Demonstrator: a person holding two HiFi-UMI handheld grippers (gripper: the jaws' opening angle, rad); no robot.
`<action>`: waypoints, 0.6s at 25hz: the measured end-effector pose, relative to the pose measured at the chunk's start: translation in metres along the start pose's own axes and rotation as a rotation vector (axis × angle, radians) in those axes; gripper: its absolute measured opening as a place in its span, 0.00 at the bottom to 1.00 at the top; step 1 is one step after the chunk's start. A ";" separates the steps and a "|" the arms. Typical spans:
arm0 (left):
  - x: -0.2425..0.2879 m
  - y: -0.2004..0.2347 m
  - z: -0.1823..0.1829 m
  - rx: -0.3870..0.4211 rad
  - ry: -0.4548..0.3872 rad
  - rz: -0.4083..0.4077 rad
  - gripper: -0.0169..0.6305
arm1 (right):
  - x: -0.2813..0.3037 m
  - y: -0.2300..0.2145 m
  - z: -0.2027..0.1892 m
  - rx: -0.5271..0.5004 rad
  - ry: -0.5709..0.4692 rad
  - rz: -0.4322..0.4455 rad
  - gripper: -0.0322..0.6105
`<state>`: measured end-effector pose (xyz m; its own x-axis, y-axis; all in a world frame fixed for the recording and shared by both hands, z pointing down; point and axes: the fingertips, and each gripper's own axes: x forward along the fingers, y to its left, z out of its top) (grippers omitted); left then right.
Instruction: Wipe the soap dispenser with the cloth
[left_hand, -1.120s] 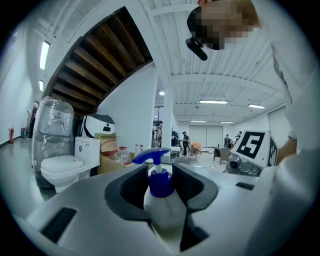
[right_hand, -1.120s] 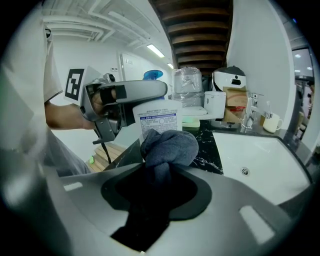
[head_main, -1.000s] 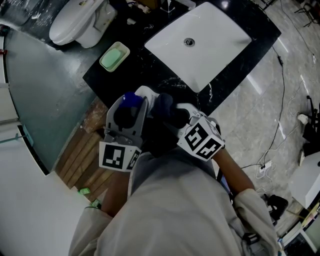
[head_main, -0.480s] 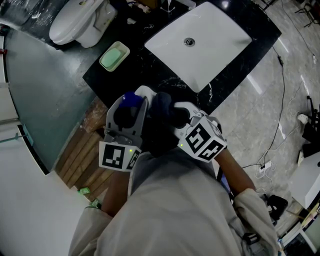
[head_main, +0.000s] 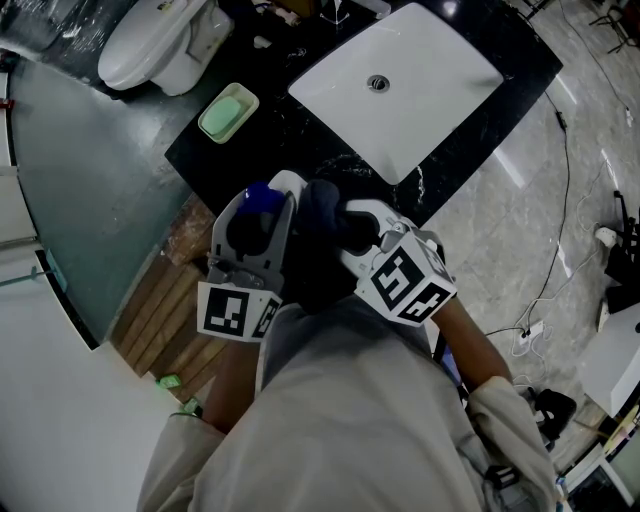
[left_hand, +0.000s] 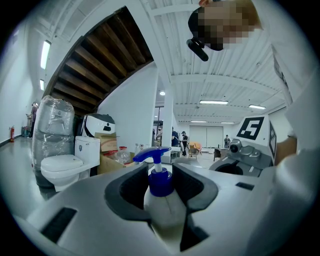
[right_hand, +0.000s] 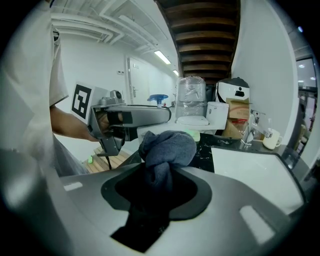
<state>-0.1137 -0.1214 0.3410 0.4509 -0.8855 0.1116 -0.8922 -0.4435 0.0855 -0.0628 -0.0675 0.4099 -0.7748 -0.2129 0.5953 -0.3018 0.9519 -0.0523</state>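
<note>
Left gripper (left_hand: 160, 175): closed around the soap dispenser (left_hand: 164, 207).
Right gripper (right_hand: 163, 174): clamped on the bunched dark cloth (right_hand: 169, 147).
Hidden: from the head view only the dispenser's blue pump shows, over the black surface (head_main: 250, 150) edge; cloth-to-bottle contact unclear.

I'm at a bathroom corner set up inside a big open hall, so it looks more like a showroom or test space than a home. A black stone worktop (head_main: 285, 130) carries a white basin (head_main: 440, 70), with a tap (right_hand: 248, 131) at its far edge and a green soap dish (head_main: 229, 112) near its left end. A toilet (head_main: 160, 40) stands just past that end. Overhead is the underside of a wooden staircase (left_hand: 100, 60), and cardboard boxes (left_hand: 107, 145) sit beside the toilet. Behind them a long hall runs off under ceiling strip lights (left_hand: 213, 102), with people (left_hand: 185, 140) far away.
</note>
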 end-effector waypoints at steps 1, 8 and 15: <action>0.000 0.000 0.000 0.000 -0.001 0.000 0.25 | 0.000 0.000 0.001 -0.003 -0.003 -0.001 0.25; -0.001 0.001 -0.001 0.000 0.000 0.001 0.25 | -0.004 -0.003 0.010 -0.021 -0.017 -0.011 0.25; -0.001 -0.001 0.000 0.001 -0.001 -0.003 0.25 | -0.008 -0.005 0.017 -0.027 -0.036 -0.023 0.25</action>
<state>-0.1136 -0.1205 0.3407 0.4535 -0.8844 0.1102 -0.8909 -0.4463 0.0849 -0.0644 -0.0742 0.3912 -0.7871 -0.2425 0.5671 -0.3054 0.9521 -0.0168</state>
